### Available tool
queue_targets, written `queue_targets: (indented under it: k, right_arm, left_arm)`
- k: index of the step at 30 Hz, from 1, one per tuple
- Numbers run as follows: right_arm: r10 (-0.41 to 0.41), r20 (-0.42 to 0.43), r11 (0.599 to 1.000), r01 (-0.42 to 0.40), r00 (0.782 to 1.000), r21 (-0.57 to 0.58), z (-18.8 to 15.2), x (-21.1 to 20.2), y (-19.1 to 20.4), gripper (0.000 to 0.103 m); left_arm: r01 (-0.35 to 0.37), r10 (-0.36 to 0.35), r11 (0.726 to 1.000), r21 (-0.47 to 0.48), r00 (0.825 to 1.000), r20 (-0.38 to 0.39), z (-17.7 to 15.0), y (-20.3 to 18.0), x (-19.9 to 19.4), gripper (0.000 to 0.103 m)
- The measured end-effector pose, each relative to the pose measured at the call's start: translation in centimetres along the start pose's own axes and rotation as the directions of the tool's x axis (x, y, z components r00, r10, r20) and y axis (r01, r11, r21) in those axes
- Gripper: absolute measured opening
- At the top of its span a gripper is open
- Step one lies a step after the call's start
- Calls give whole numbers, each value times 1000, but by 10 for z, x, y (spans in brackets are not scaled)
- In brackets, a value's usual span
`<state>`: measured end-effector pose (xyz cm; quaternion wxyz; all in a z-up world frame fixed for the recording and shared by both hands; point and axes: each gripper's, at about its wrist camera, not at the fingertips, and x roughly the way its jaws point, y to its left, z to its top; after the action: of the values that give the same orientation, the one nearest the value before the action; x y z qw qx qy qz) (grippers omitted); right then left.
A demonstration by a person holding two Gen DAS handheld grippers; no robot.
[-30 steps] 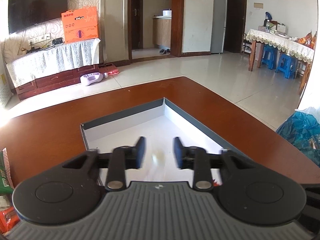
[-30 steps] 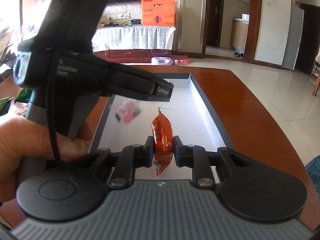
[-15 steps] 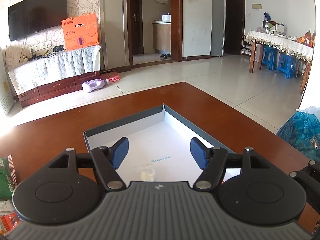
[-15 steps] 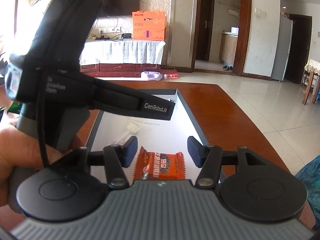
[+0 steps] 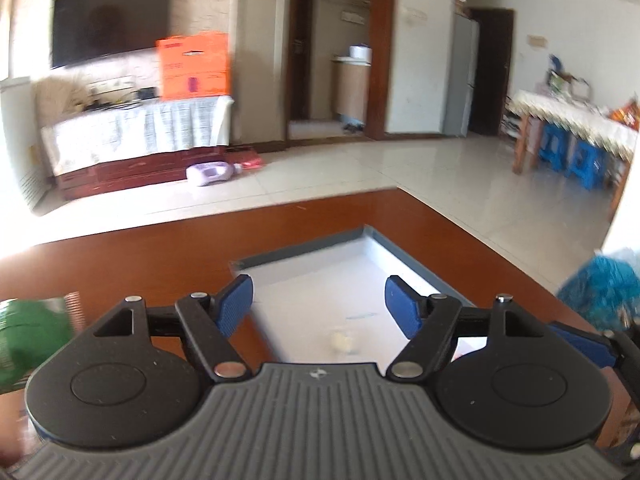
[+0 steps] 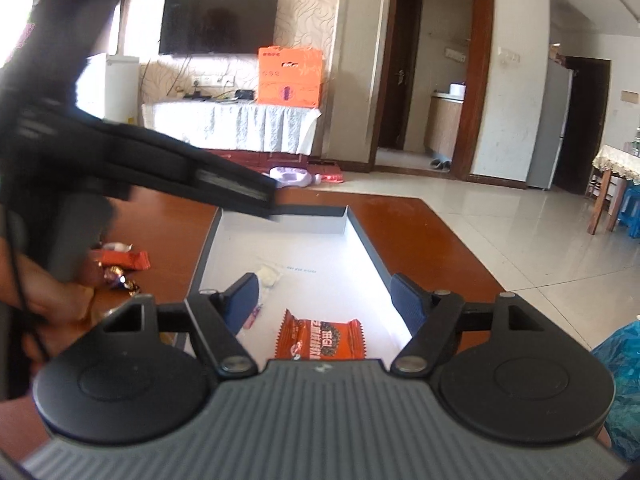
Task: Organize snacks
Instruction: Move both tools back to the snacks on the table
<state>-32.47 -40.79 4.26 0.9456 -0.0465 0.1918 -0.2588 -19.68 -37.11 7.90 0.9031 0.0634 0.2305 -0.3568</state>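
Observation:
A shallow box with grey walls (image 6: pixel 372 256) and a white floor lies on the brown table, also in the left wrist view (image 5: pixel 404 254). An orange snack packet (image 6: pixel 322 340) lies flat on the box floor, just in front of my open, empty right gripper (image 6: pixel 324 300). A small pale wrapped candy (image 6: pixel 267 276) lies further in; it also shows in the left wrist view (image 5: pixel 341 342). My left gripper (image 5: pixel 318 306) is open and empty above the box's left part. Its body (image 6: pixel 120 160) crosses the right wrist view.
Loose snacks lie on the table left of the box: an orange packet (image 6: pixel 126 260) and wrapped candies (image 6: pixel 120 280). A green packet (image 5: pixel 32 332) is at the left edge. A blue plastic bag (image 5: pixel 604 288) sits at the right. The table's far edge (image 5: pixel 280 204) is beyond the box.
Both grippers opened: the right let go of the orange packet, which now lies flat in the box. The left dropped the pale candy, then lifted and swung left.

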Motion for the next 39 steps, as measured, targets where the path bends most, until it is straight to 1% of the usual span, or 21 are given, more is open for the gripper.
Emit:
queue_targets:
  k: [3,5,7,9,11,14,15,17,19,20,22,23,24,26,30,33,36,38,39]
  right_arm:
    - [2,22,999,-3,1000,35,1,-8,2,74]
    - [24,41,999,-26,999,48,2,-15,6,74]
    - [75,54,995,-78,996,54,2,-23,13,74]
    - [134,49,990,-137,990,45,3,-26,23,74]
    - [201,29,980,-201,979,2,3,-27,41,74]
    - [303,-34,949,-305,952,-77,0,-23,68,74]
    - [321,-58,939,-326,945,-109,-2,-20,75,73]
    - [323,-104,926,-337,941,-172,-5,-13,88,73]
    - [309,-139,922,-332,941,-197,-8,-6,99,71]
    - [303,-153,923,-330,941,-200,-9,-3,102,68]
    - [292,-173,925,-323,941,-199,-13,2,101,67]
    - [287,-184,925,-322,940,-201,-15,4,102,65]
    - [281,-194,926,-319,940,-203,-16,7,102,64]
    - [268,-208,928,-310,941,-207,-16,13,100,64]
    - [276,-226,930,-319,934,-184,-13,26,95,63]
    - [278,-230,925,-324,933,-197,-11,30,97,63]
    - [280,-247,915,-335,928,-223,-13,33,103,64]
    - [278,-263,907,-343,924,-245,-14,33,108,65]
    - [299,-274,901,-365,914,-233,-15,32,108,58]
  left_arm:
    - [-55,56,998,-41,998,31,5,37,-28,86]
    - [-106,108,994,-36,993,43,5,61,-46,89]
    - [-153,153,988,-16,987,43,0,82,-63,90]
    - [-195,195,981,8,980,34,-8,99,-78,91]
    - [-236,236,972,16,972,13,-21,119,-95,91]
    - [-253,253,967,-14,967,-23,-47,144,-123,91]
    - [-253,252,967,-30,967,-40,-55,149,-130,91]
    - [-241,236,969,-59,969,-75,-73,157,-141,91]
    - [-224,218,973,-56,971,-100,-85,155,-142,91]
    - [-211,205,976,-45,972,-111,-91,151,-139,91]
    - [-194,190,981,-21,972,-142,-99,145,-129,90]
    - [-193,188,981,-16,970,-157,-102,137,-120,90]
    - [-190,184,982,-22,969,-167,-103,137,-115,90]
    - [-184,173,982,-40,967,-188,-106,135,-101,90]
    - [-191,177,980,-46,960,-218,-108,132,-78,90]
    - [-181,152,978,-105,960,-236,-106,138,-63,90]
    - [-177,145,976,-129,964,-224,-103,144,-57,90]
    - [-172,141,976,-133,967,-212,-102,145,-55,82]
    - [-167,138,977,-131,969,-205,-102,144,-56,71]
